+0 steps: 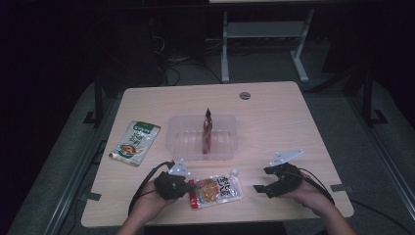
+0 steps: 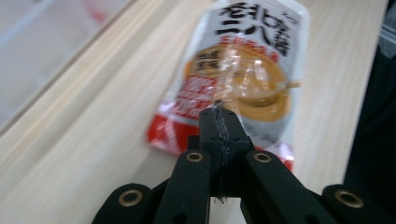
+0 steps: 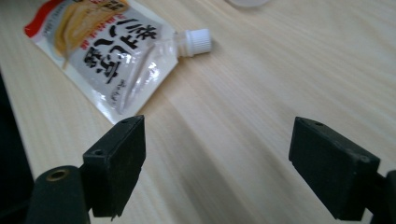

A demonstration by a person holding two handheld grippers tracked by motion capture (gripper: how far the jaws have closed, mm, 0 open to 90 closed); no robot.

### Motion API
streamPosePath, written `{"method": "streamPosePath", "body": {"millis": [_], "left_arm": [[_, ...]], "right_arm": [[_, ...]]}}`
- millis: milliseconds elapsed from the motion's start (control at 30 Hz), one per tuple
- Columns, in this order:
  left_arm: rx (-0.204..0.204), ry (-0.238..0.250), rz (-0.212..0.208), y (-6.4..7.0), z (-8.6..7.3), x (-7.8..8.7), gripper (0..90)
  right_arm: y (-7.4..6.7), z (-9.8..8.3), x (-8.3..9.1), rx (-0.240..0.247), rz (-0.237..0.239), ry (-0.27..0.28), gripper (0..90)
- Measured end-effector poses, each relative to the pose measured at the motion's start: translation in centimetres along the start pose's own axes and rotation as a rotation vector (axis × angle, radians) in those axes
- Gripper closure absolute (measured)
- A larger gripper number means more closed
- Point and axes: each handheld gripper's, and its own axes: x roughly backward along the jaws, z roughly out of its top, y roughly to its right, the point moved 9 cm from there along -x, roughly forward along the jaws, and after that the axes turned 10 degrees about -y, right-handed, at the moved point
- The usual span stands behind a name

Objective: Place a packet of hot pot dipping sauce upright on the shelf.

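The spouted sauce pouch [image 1: 215, 190] is lying flat on the surface [image 1: 274, 117] between both hands — its red end touching the left gripper [image 1: 192, 187]'s closed, empty fingers [image 2: 219, 135], its capped end pointing toward the wide-open, empty right gripper [image 1: 261, 190].

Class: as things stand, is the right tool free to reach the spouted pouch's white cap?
Probably yes: the right tool stands open, with bare table between it and the cap of the spouted pouch.

A light wooden table [image 1: 274, 105] is being used to carry four things. A clear plastic box [image 1: 182, 139] is sitting in the middle, and a green packet [image 1: 135, 142] is lying flat to its left. A spouted pouch [image 1: 218, 188] is lying by the near edge, and a small round grey cap [image 1: 245, 95] is set in the far side.
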Motion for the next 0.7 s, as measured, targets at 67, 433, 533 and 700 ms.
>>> {"method": "streamPosePath", "body": {"millis": [67, 433, 533, 700], "left_arm": [[0.011, 0.001, 0.004, -0.5, -0.2, 0.0, 89.6], [-0.009, -0.071, -0.013, -0.3, -0.7, -1.8, 89.6], [-0.019, -0.079, -0.028, 0.2, -0.7, -2.0, 89.7], [-0.04, -0.075, -0.055, 1.2, -0.3, -2.4, 89.7]], "right_arm": [[-0.4, 0.1, -0.2, -0.006, 0.017, -0.007, 18.7], [-0.9, 0.4, -0.5, -0.015, 0.046, -0.006, 19.9], [-1.0, 0.4, -0.6, -0.011, 0.053, -0.008, 20.3], [-1.5, 0.7, -1.2, -0.005, 0.079, -0.011, 20.9]]}}
